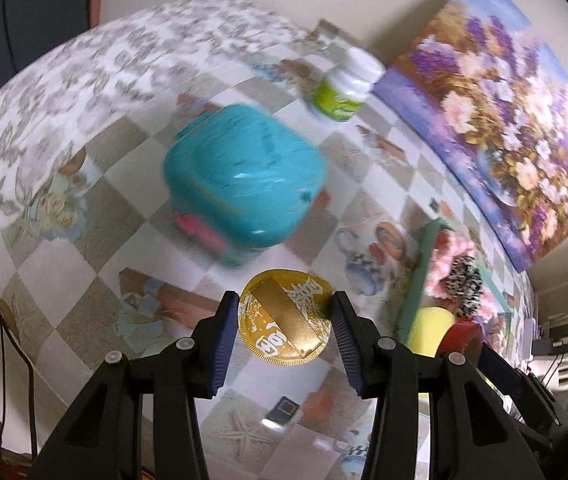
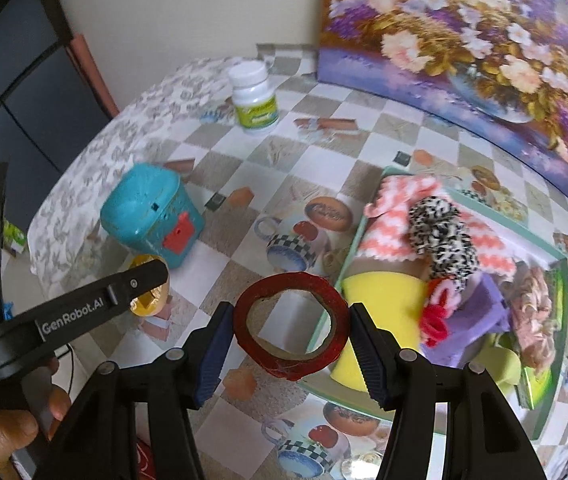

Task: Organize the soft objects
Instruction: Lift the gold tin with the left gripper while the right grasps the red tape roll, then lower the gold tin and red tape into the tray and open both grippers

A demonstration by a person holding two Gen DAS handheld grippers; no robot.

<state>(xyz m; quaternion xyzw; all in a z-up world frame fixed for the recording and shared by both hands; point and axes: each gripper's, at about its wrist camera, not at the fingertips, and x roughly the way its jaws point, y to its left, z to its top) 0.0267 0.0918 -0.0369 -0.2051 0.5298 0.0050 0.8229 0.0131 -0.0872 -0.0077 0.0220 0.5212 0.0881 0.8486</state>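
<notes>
While left gripper [image 1: 284, 320] is clenching gold foil disc [image 1: 286, 318] at lower centre, right gripper [image 2: 290, 322] is gripping red tape ring [image 2: 290, 320] by outer rim; ring probably light, squashable, hovering beside tray [image 2: 348, 264] at right.

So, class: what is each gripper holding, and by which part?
The left gripper grips the gold foil disc across its opposite edges. The right gripper grips the red tape roll across its outer rim.

Teal box [image 1: 240, 184]: smeared by motion blur in the left wrist view. White bottle [image 1: 346, 90]: label print unreadable. Gold foil disc [image 2: 149, 295]: largely hidden behind the left gripper [image 2: 152, 276]. Flower painting [image 2: 464, 48]: cut off by the frame edge. Yellow sponge [image 2: 384, 296]: partly covered by red tape roll [image 2: 290, 320].
</notes>
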